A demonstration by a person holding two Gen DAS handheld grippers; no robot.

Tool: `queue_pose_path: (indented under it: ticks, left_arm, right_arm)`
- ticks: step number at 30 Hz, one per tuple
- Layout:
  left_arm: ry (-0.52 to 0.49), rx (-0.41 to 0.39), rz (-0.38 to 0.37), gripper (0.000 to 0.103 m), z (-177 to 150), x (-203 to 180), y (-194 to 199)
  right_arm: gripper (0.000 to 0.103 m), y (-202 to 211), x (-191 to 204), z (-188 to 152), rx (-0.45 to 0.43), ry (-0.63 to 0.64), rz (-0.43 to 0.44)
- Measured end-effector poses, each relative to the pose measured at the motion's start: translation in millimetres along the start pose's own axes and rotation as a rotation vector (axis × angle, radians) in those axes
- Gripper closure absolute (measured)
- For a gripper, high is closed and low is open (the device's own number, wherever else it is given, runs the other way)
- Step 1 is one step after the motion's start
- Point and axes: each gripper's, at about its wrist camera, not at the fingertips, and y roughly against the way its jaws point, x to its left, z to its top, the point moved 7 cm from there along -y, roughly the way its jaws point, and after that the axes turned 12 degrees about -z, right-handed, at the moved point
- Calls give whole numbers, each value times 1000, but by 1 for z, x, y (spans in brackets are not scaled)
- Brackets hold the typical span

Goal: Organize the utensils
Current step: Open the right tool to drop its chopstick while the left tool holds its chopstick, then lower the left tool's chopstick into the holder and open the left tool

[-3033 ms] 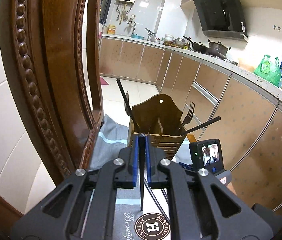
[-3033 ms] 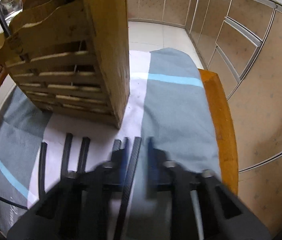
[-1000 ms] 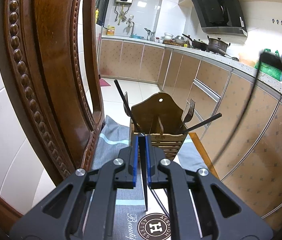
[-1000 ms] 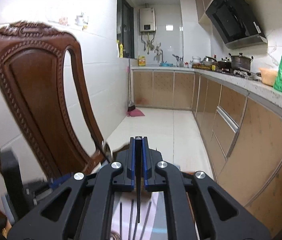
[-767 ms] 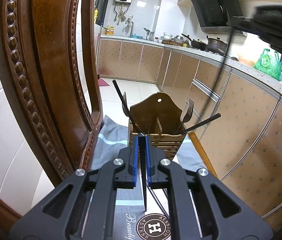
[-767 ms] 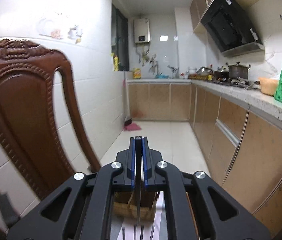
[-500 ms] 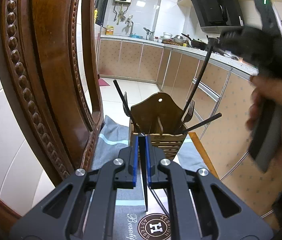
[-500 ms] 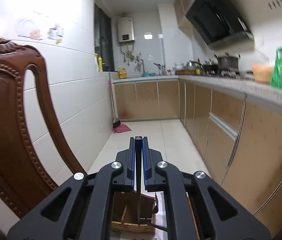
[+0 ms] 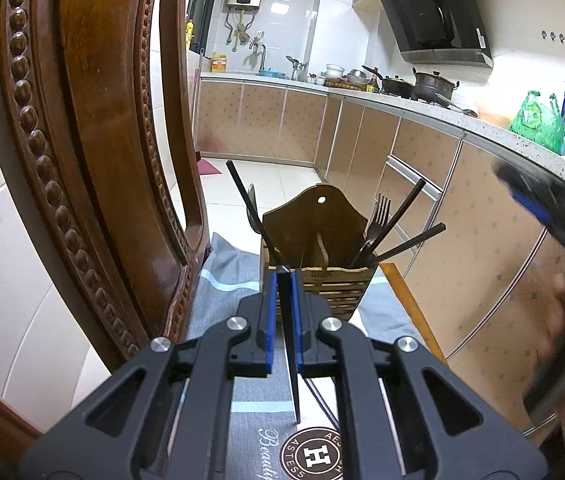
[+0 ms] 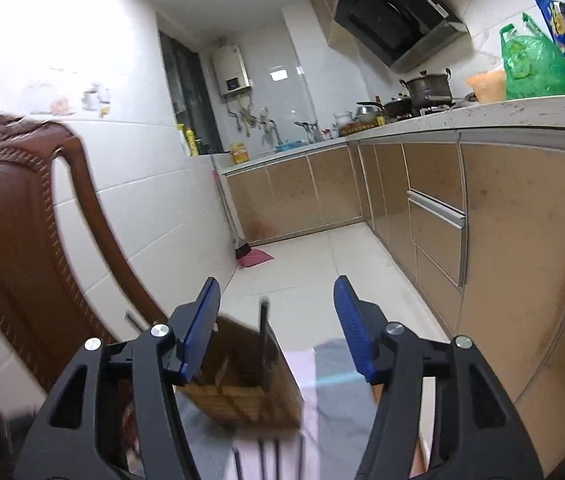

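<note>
Right gripper [image 10: 276, 328] has come down toward the wooden holder [image 10: 242, 376] and its jaws are opening; the chopstick it carried a second ago is out of its grip and now stands in the holder's right compartment [image 9: 398, 216]. Nothing sits between its pads now. Left side hasn't moved.

Scene, big to small:
- Carved chair back [image 9: 82, 140] fills the left of the left wrist view; kitchen counter [image 9: 462, 120] runs down the right.
- Grey-blue cloth [image 9: 226, 264] covers the seat, holder stands on it near the far end.
- Holder contents: fork [image 9: 378, 216] and dark chopsticks on the right side, another chopstick and what looks like a spoon on the left.
- More loose chopsticks [image 10: 266, 454] lie on the cloth just in front of the holder, near edge of the right wrist view.

Handling, my read: chopsticks are light, stiff, thin, probably slick. They roll on cloth and pivot in a pinch grip. Best taken near mid-length or slightly toward the thick end, pads square across the shaft, so the tip can be steered into a compartment. Not fragile.

Grippers:
- Left gripper [image 9: 283, 320]: clamped narrow on one dark chopstick [image 9: 288, 344], which runs lengthwise between the pads, tip pointing back toward the camera over the cloth. Aimed at the holder, just short of it.
- Right: roughly half spread, empty, over the holder.
</note>
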Motion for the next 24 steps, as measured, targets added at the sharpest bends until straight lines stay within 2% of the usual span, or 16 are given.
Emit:
queue_pose_path:
  ticks: [3, 6, 8, 9, 11, 14, 18, 21, 24]
  left_arm:
    - [-10, 0, 6, 96, 0, -1, 0]
    - [-22, -3, 19, 96, -1, -1, 0]
    - [-32, -7, 32, 96, -2, -2, 0]
    - [-36, -7, 36, 96, -2, -3, 0]
    - [-29, -8, 33, 96, -2, -2, -1]
    - [-33, -10, 43, 96, -2, -4, 0]
    - [-40, -6, 38, 96, -1, -7, 1]
    - [-68, -26, 67, 96, 12, -10, 6]
    - [-41, -41, 59, 96, 31, -11, 11]
  right_arm:
    - [37, 28, -20, -39, 12, 42, -7]
    - [35, 41, -34, -89, 66, 91, -18]
    - [35, 37, -37, -113, 156, 103, -23]
    - [35, 34, -36, -117, 190, 90, -3]
    - [35, 34, -33, -117, 184, 84, 29]
    - [35, 32, -32, -120, 169, 143, 13]
    - [35, 23, -39, -129, 207, 114, 21]
    - [35, 19, -43, -128, 206, 97, 8]
    - [35, 14, -46, -126, 216, 63, 14]
